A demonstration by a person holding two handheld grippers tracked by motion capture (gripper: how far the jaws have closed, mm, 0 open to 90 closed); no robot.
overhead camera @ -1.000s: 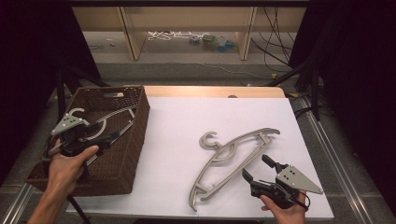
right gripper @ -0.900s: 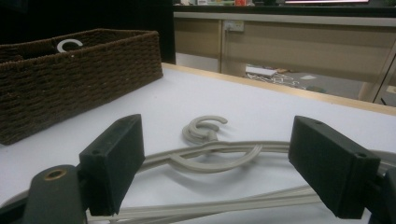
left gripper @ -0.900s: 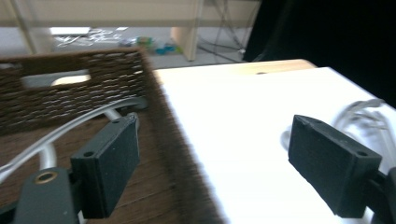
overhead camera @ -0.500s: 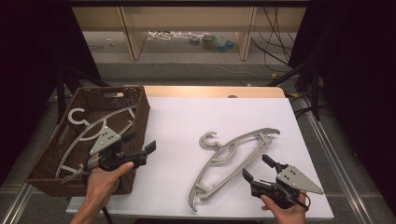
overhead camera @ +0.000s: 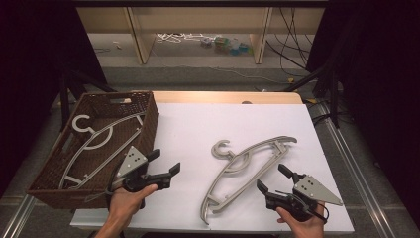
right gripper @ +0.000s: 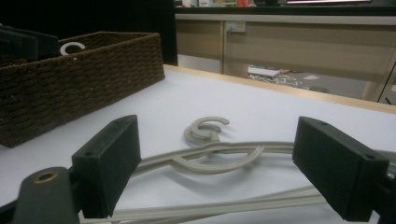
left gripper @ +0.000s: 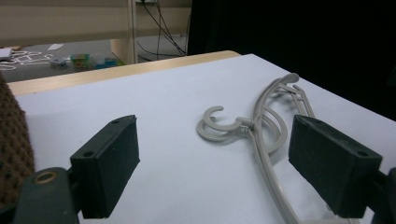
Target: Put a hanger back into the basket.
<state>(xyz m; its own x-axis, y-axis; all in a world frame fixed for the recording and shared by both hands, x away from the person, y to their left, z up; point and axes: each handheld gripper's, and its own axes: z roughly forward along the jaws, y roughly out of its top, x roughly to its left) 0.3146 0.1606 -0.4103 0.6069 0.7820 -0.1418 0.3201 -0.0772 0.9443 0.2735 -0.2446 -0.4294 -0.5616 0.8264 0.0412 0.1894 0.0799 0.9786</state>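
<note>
Pale grey plastic hangers (overhead camera: 247,166) lie stacked on the white table (overhead camera: 198,124), hooks pointing left. Another grey hanger (overhead camera: 99,136) lies inside the brown wicker basket (overhead camera: 114,94) at the left. My left gripper (overhead camera: 165,161) hovers open and empty just right of the basket's near corner, pointing toward the hangers (left gripper: 252,126) on the table. My right gripper (overhead camera: 271,177) stands open at the front right, its jaws close behind the lower arm of the hangers (right gripper: 215,154), touching nothing.
The basket wall (right gripper: 70,79) rises at the left of the right gripper view. A wooden strip (overhead camera: 223,96) edges the table's far side. Beyond it are shelving legs and small clutter (overhead camera: 223,44) on the floor. Dark stands flank the table.
My left gripper has come out of the basket and moved right over the table, leaving the hanger lying in the basket. The right gripper has stayed put.
</note>
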